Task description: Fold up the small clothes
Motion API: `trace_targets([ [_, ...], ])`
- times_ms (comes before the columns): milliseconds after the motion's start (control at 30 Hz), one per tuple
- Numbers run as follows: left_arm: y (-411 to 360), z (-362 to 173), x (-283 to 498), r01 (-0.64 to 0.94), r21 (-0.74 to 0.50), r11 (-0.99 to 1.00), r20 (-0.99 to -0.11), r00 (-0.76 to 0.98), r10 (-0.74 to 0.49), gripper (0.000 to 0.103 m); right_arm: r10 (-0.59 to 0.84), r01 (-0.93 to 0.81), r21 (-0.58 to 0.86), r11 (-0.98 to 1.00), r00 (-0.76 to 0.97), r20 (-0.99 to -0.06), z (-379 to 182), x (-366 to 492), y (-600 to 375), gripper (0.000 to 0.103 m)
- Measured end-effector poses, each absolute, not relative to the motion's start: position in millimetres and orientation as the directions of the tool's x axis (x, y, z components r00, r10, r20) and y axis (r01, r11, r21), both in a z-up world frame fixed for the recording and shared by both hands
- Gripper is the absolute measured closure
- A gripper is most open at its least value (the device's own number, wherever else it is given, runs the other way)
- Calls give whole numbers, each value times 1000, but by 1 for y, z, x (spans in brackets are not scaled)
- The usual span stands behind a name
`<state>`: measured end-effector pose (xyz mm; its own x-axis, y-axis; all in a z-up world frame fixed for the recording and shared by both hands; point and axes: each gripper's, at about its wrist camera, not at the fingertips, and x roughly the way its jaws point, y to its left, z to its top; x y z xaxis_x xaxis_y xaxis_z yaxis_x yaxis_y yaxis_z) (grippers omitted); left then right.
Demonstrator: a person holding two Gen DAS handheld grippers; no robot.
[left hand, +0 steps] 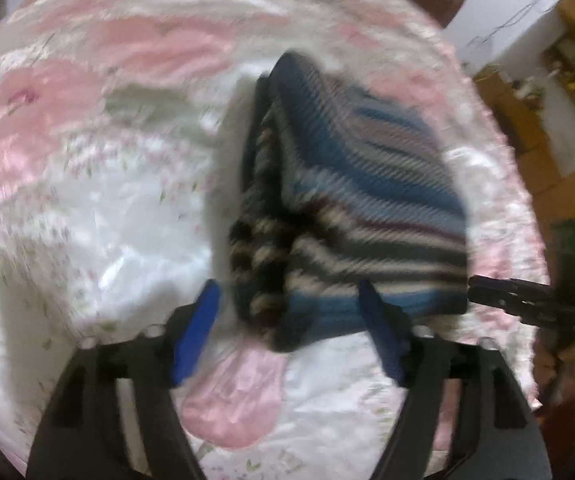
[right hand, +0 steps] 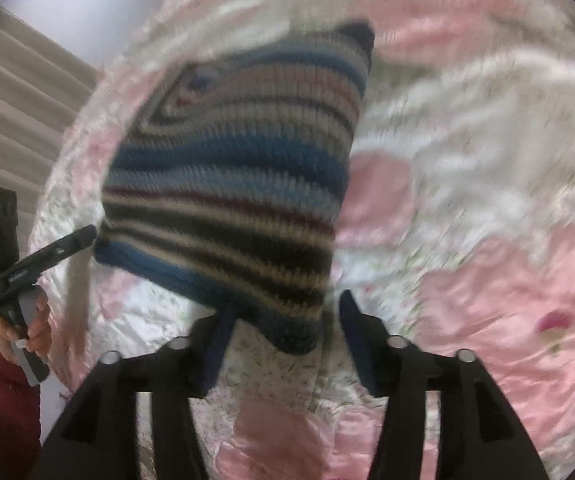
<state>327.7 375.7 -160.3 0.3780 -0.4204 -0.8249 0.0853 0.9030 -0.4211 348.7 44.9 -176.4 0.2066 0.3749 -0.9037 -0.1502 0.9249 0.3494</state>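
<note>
Here, starting at your left: the left gripper (left hand: 287, 328), black-framed with blue pads, stands wide open and holds nothing. The folded striped knit garment (left hand: 351, 200), in blue, black, cream and maroon bands, lies on the glossy pink-and-white floral bedspread (left hand: 87, 160) straight ahead of this claw, its near blue hem just beyond the pads and partly between them. From this side the bundle's long axis runs away from you, tilting up and left, with stacked fold layers showing along its left edge. Moving right: your right gripper (right hand: 283, 332) is also spread wide and empty, and the same garment's near corner sits right in its gap, so judged from the two views the right claw is the nearer by a little. The coming move turns on that: the bundle lies dead ahead of both claws, near edge first. Whether either pad touches the knit cannot be told; both views are smeared by motion. In the right wrist view a hand (right hand: 27, 328) in a dark red sleeve (right hand: 7, 400) holds the other tool's handle at the far left. The bedspread's far edges are cut off by the lens rim.
</note>
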Motion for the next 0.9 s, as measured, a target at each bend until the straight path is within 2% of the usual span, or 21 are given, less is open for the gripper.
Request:
trace_targets([
  [100, 379, -154, 358, 71, -419, 905, -828, 379, -413, 19, 374, -139, 350, 926, 238, -896, -159, 367, 37, 37],
  [267, 379, -177, 409, -18, -510, 860, -822, 304, -481, 19, 380, -99, 367, 925, 236, -894, -160, 412, 29, 30],
  [533, 349, -208, 450, 26, -527, 849, -824, 228, -518, 19, 409, -86, 400, 912, 183, -894, -191, 444, 35, 24],
  [667, 345, -230, 462, 18, -557, 830, -815, 183, -551, 19, 469, -63, 465, 883, 167, -867, -208, 454, 36, 19],
  [900, 333, -243, 466, 47, -653, 756, -745, 137, -652, 16, 565, -11, 568, 823, 119, -816, -244, 465, 40, 15],
])
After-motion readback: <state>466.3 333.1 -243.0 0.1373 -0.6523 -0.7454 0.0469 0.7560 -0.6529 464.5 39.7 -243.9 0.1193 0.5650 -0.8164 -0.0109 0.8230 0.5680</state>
